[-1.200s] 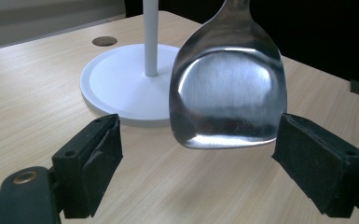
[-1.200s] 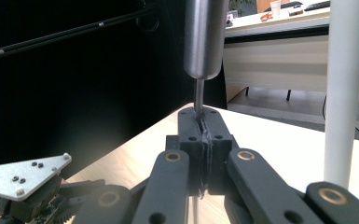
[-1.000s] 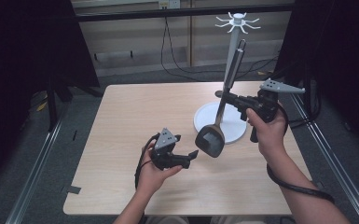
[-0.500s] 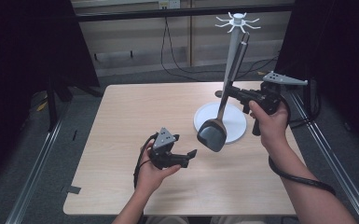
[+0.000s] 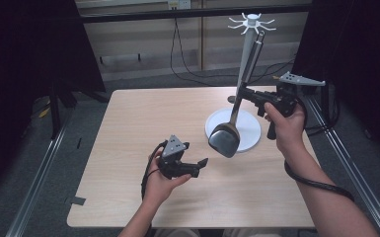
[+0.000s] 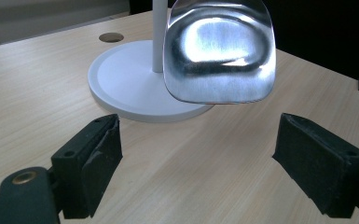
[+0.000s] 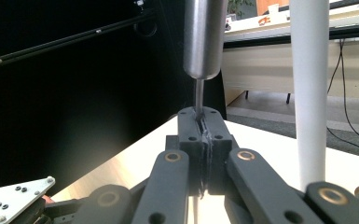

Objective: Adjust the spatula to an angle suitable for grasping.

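The right gripper is squeezed tight on the thin neck of a shiny metal spatula with a round grey handle. The spatula hangs in the air, blade down, just over the round white base of a tall white rack w/ hooks on top. The left gripper sits low over the light wood table, jaws wide open & holding nothing, pointing at the blade.

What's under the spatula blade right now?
Under the metal spatula blade: the rack's white round base and bare table; the blade hangs clear. The base rim right behind it is covered.
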